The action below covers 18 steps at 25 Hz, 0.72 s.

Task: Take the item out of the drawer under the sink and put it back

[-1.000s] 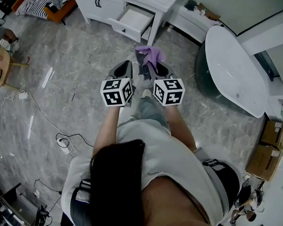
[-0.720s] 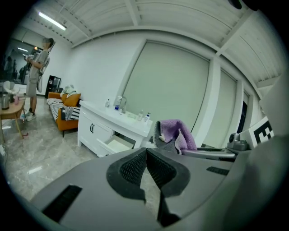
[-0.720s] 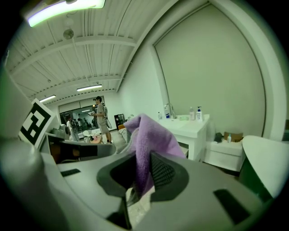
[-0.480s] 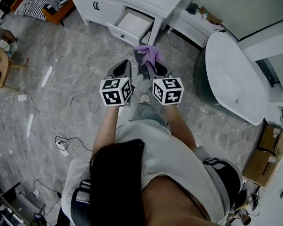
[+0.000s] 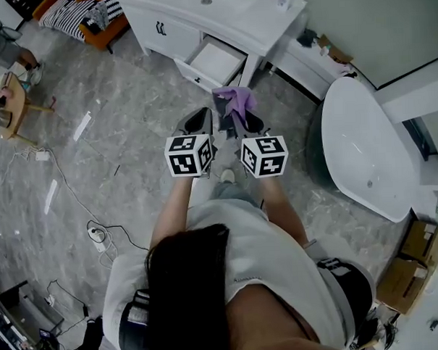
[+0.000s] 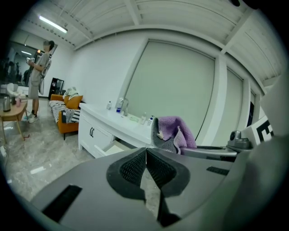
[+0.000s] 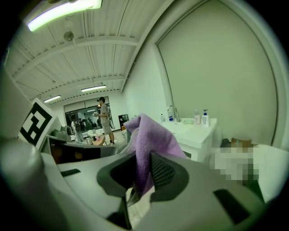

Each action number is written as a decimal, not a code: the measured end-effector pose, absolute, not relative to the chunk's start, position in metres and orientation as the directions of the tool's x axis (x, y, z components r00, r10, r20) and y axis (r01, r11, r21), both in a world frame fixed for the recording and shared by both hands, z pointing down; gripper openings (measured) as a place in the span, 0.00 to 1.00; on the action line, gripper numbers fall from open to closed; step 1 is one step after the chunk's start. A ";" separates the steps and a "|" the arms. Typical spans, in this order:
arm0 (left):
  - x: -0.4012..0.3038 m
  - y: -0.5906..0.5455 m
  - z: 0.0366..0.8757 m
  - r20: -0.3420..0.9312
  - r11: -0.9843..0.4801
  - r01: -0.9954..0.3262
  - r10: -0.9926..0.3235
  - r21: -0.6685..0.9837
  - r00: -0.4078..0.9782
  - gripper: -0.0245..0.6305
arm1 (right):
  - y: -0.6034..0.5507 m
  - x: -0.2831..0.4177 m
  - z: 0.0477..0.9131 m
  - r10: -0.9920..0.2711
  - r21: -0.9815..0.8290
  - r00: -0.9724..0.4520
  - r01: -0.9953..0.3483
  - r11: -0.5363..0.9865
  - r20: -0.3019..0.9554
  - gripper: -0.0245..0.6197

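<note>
While left tool [image 6: 145,152] sits closed, empty, right tool [image 7: 141,163] pinches purple cloth [image 7: 151,137]; cloth bulges above tips.

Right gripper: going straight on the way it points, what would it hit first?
Likely the open drawer of the white vanity, straight ahead of the right gripper and its purple cloth; depth is unclear.
</note>
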<state>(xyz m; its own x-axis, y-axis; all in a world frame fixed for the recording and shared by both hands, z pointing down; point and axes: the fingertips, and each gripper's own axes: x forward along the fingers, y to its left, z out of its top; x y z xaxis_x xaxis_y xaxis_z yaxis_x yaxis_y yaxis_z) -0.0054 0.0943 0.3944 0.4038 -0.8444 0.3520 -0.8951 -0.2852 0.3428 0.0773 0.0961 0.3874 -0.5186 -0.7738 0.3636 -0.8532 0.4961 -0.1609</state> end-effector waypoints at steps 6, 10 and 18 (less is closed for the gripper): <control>-0.005 0.074 0.396 0.359 -0.249 -0.907 -0.857 0.340 0.370 0.04 | 0.071 0.086 0.385 -0.765 -0.159 -0.536 -0.842 0.516 0.357 0.16; 0.001 0.060 0.397 0.344 -0.236 -0.900 -0.864 0.365 0.366 0.04 | 0.055 0.087 0.388 -0.750 -0.166 -0.554 -0.830 0.533 0.360 0.16; 0.018 0.042 0.399 0.345 -0.220 -0.909 -0.873 0.354 0.346 0.04 | 0.035 0.108 0.390 -0.746 -0.168 -0.561 -0.825 0.539 0.359 0.16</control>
<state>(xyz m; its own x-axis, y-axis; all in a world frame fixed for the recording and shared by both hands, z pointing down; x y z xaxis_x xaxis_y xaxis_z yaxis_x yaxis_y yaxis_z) 0.0177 0.0424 0.3986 0.3457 -0.8728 0.3447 -0.9091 -0.2204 0.3536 0.1076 0.0350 0.3904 -0.5607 -0.7462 0.3588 -0.8252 0.5395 -0.1676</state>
